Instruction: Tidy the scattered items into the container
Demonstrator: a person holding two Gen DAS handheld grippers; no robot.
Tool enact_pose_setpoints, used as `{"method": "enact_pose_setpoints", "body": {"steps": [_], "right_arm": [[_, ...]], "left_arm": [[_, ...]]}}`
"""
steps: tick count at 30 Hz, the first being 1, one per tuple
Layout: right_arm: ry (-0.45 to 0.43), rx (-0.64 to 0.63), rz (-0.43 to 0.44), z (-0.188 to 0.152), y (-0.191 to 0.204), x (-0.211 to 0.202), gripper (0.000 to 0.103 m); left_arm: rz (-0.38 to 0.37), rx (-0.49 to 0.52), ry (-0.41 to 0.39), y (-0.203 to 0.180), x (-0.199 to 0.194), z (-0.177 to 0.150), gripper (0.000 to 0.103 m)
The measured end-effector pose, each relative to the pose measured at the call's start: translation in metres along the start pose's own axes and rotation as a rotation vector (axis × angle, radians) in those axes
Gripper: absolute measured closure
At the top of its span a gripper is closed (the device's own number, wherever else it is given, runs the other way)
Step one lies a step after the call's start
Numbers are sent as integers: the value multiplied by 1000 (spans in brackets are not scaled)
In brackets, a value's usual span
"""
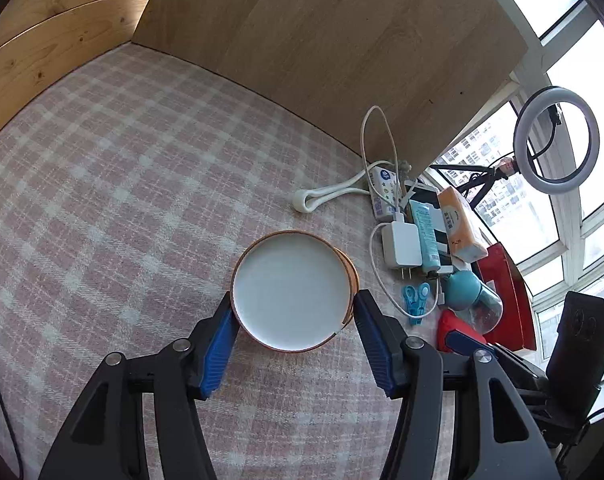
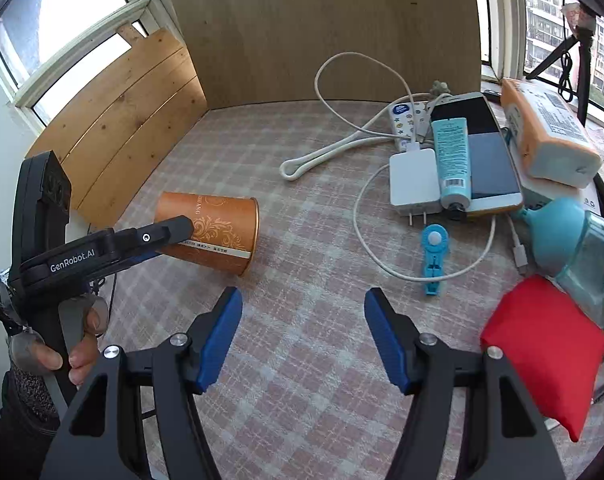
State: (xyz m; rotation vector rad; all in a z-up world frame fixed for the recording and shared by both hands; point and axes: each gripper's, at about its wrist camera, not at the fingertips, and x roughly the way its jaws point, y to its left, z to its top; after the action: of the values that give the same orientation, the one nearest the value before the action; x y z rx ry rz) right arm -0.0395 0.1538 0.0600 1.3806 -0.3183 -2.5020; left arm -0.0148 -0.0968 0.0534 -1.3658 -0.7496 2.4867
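Note:
An orange canister [image 2: 209,232] with gold scrollwork hangs tilted on its side over the plaid cloth. My left gripper [image 1: 294,300] is shut on it, blue pads pressed against both sides, and its white round end [image 1: 289,288] faces the left wrist camera. In the right wrist view a person's hand [image 2: 73,344] holds that gripper at the left. My right gripper [image 2: 302,295] hovers open over bare cloth, nothing between its fingers. Scattered to its right are a blue clip [image 2: 432,258], a red pouch [image 2: 542,352], a teal tube [image 2: 454,160] and a teal bottle [image 2: 570,248].
A white charger [image 2: 414,182] with a looping cable, a phone [image 2: 490,160], a power strip [image 2: 406,120] and an orange tissue pack [image 2: 546,136] crowd the far right. Wooden boards [image 2: 322,32] wall the back and left. A ring light [image 1: 556,140] stands by the window.

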Motion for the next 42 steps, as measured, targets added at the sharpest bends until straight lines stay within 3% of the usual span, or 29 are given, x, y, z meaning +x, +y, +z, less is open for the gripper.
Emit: {"method": "enact_pose_setpoints", "body": {"steps": [10, 17, 18, 20, 24, 27, 34, 39, 42], "right_arm": [[37, -82, 99, 25, 43, 43, 40], [77, -191, 174, 30, 88, 61, 41], [89, -214, 164, 30, 97, 67, 43], [127, -245, 168, 28, 106, 78, 68], [157, -296, 178, 24, 118, 87, 81], [138, -396, 103, 23, 127, 73, 100], [170, -711, -82, 24, 141, 29, 100], [282, -826, -101, 19, 146, 18, 100], [318, -853, -115, 10, 153, 33, 100]], "left_arm": [[65, -20, 8, 38, -23, -12, 44], [107, -58, -34, 67, -52, -18, 44], [111, -62, -37, 71, -55, -18, 44], [120, -68, -46, 76, -61, -19, 44], [128, -67, -61, 81, -69, -19, 44], [120, -57, -60, 80, -72, -20, 44], [78, -19, -28, 65, -65, -25, 44], [49, 11, -2, 53, -55, -28, 44], [34, 26, 18, 48, -48, -29, 44]]}}
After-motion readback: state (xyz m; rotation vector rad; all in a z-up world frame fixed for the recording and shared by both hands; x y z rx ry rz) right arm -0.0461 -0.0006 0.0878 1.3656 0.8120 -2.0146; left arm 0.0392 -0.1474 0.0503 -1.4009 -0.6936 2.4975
